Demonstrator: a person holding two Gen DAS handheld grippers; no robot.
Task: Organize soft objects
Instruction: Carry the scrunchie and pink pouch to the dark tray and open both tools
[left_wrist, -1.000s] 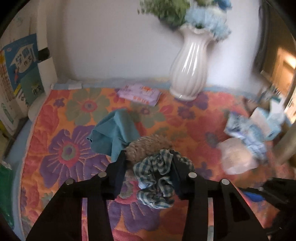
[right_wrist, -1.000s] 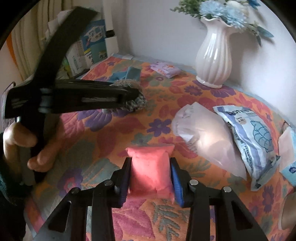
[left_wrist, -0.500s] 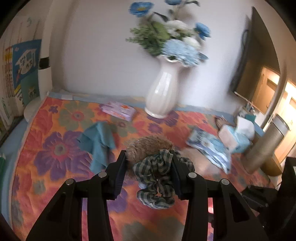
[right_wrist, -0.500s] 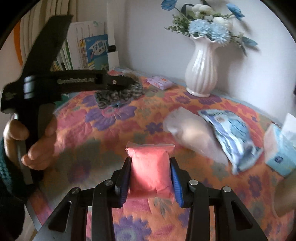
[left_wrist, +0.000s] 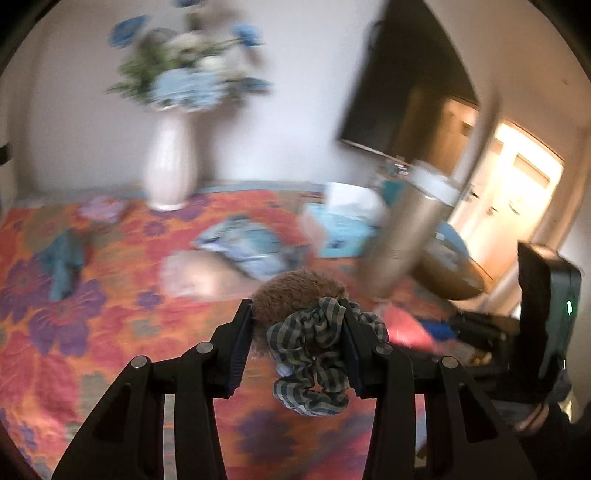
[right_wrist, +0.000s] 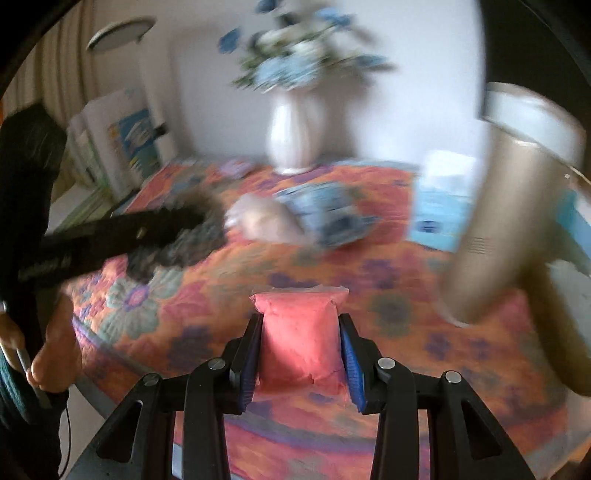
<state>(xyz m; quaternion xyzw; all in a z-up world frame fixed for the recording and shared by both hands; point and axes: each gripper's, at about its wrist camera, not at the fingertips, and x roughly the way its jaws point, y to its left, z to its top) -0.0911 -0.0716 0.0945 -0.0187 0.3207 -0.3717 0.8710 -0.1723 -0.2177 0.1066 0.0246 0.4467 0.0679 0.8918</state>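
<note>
My left gripper (left_wrist: 297, 314) is shut on a green checked scrunchie (left_wrist: 312, 354) and a brown furry scrunchie (left_wrist: 295, 293), held above the flowered cloth (left_wrist: 110, 332). It also shows at the left of the right wrist view (right_wrist: 192, 225). My right gripper (right_wrist: 300, 325) is shut on a pink soft packet (right_wrist: 299, 339), held above the table's front part. The packet also shows in the left wrist view (left_wrist: 406, 328). A teal cloth (left_wrist: 62, 262), a clear bag (left_wrist: 195, 273) and a blue printed pack (left_wrist: 251, 247) lie on the table. Both views are blurred.
A white vase with blue flowers (left_wrist: 168, 162) stands at the back. A tall gold cylinder (right_wrist: 495, 236) stands at the right, with a light blue tissue pack (right_wrist: 439, 218) behind it. A small purple pack (left_wrist: 101, 208) lies near the vase. Books (right_wrist: 122, 144) stand at the left.
Both grippers have swung to the right and risen with their loads. The gold cylinder has come into view and now stands much closer to both.
</note>
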